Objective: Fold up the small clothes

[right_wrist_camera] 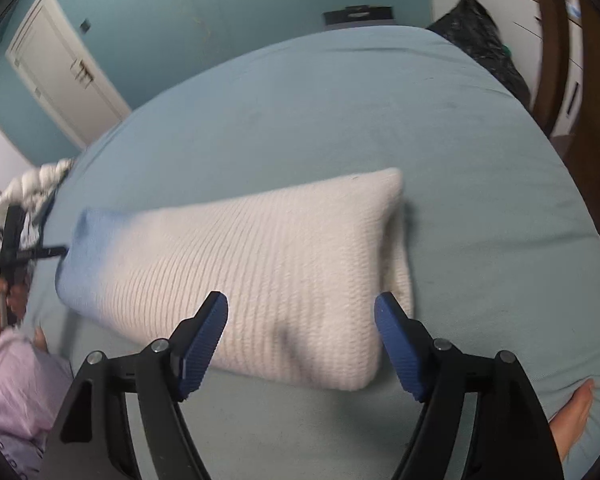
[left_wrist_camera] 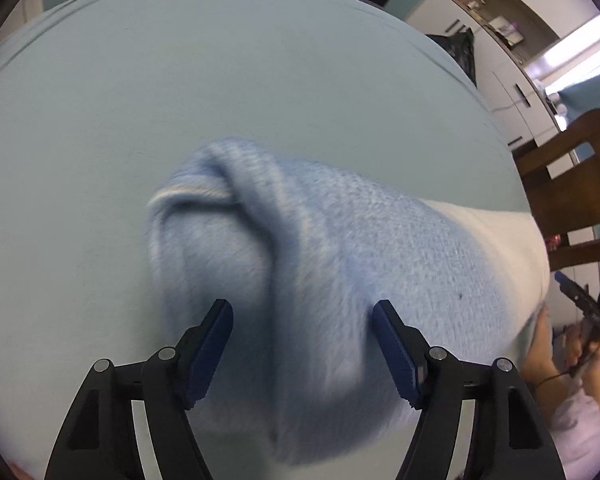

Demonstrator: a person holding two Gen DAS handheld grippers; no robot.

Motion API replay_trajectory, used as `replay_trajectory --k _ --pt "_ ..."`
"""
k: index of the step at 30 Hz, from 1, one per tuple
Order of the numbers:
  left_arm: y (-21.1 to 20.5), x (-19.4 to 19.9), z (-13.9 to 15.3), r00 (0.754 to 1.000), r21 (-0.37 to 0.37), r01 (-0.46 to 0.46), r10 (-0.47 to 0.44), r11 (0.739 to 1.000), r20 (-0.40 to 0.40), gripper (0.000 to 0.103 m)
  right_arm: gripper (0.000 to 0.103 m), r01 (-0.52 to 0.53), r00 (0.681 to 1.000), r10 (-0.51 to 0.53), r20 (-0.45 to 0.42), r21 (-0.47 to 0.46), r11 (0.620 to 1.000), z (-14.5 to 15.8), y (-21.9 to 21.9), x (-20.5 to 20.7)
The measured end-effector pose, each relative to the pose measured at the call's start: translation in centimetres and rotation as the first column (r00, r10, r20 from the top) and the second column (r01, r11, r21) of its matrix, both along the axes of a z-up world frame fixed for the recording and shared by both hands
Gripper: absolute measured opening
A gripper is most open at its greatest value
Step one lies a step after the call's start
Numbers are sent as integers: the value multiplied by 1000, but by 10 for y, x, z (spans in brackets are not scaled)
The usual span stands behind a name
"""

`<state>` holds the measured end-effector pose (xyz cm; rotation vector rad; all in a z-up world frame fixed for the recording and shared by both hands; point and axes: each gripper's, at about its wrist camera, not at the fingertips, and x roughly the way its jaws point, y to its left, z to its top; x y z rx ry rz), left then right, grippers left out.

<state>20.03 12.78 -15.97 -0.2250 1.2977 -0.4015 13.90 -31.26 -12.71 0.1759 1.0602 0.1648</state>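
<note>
A knitted sweater, fuzzy blue at one end and cream white at the other, lies folded into a long bundle on the pale blue bed sheet (right_wrist_camera: 340,92). In the left wrist view its blue end (left_wrist_camera: 300,248) lies just ahead of my open, empty left gripper (left_wrist_camera: 303,316). In the right wrist view its white end (right_wrist_camera: 284,264) lies just ahead of my open, empty right gripper (right_wrist_camera: 301,307). The left gripper also shows small at the left edge of the right wrist view (right_wrist_camera: 16,248).
A wooden chair (left_wrist_camera: 572,200) stands at the bed's right side. A black bag (right_wrist_camera: 480,40) and white cabinets (left_wrist_camera: 512,80) are at the far right. A pile of clothes (right_wrist_camera: 32,192) sits at the left edge. A white door (right_wrist_camera: 60,72) is behind.
</note>
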Motion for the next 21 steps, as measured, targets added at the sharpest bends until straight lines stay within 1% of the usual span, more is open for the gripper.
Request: replay_trajectory --k 2,3,4,5,6,7,8,9,10,11,12,13,14,15,16,17,18,19,20,21 --pt "-10 9 -13 1000 35 -9 9 999 2 73 73 -19 1000 19 -2 -2 1000 -1 -2 -4" --pt "-10 14 -20 999 56 -34 35 998 -9 73 73 -29 1000 29 -10 2 1000 1 -2 -6" --pt "-15 18 -33 998 68 -62 63 996 -21 68 73 -34 999 34 -20 1 999 -3 1 -6" --pt "-12 21 -39 994 52 -103 105 993 -41 56 73 -38 999 38 -26 0 999 -5 -2 -10" --pt "-9 21 -39 990 27 -129 131 991 -60 50 73 -45 998 45 -34 -5 999 -7 0 -11" --pt "-3 18 -38 988 19 -142 143 990 -64 38 73 -53 998 52 -38 -11 999 -6 0 -15" --pt "-1 17 -29 987 27 -148 149 989 -55 25 73 -57 998 56 -39 -17 998 -7 1 -14" --pt "0 14 -15 988 74 -153 155 985 -17 20 73 -61 998 60 -38 -24 998 -7 2 -14" --pt "3 11 -4 985 130 -174 173 976 19 17 73 -65 997 64 -36 -28 997 -8 4 -15" --pt "8 8 5 979 152 -206 202 967 41 9 73 -69 997 68 -35 -31 997 -8 5 -15" --pt "12 6 11 972 168 -236 230 957 51 8 73 -76 997 75 -30 -36 996 -7 7 -17" --pt "20 3 13 961 252 -276 266 928 74 0 73 -81 997 80 -23 -39 996 -6 8 -15" --pt "24 2 10 956 369 -292 275 882 99 0 73 -84 996 83 -17 -41 996 -7 7 -10" --pt "31 0 1 955 418 -293 282 860 88 0 73 -89 996 89 -13 -43 995 -6 9 -12" --pt "37 -1 -7 946 407 -313 318 858 56 0 73 -93 996 92 -14 -47 995 -6 11 -12" --pt "47 -4 -11 931 366 -349 363 863 32 0 73 -94 995 94 -16 -50 994 -7 12 -11" --pt "63 -9 -12 902 246 -417 431 875 -4 1 73 -95 995 94 -19 -52 994 -7 13 -12" --pt "70 -11 -10 888 156 -450 458 879 -24 1 73 -94 995 93 -22 -55 994 -7 14 -12" --pt "73 -11 -5 886 88 -458 462 884 -25 1 73 -93 996 92 -21 -57 994 -7 14 -9" --pt "71 -12 0 895 53 -445 446 894 -13 1 73 -91 996 90 -15 -57 994 -6 13 -8"
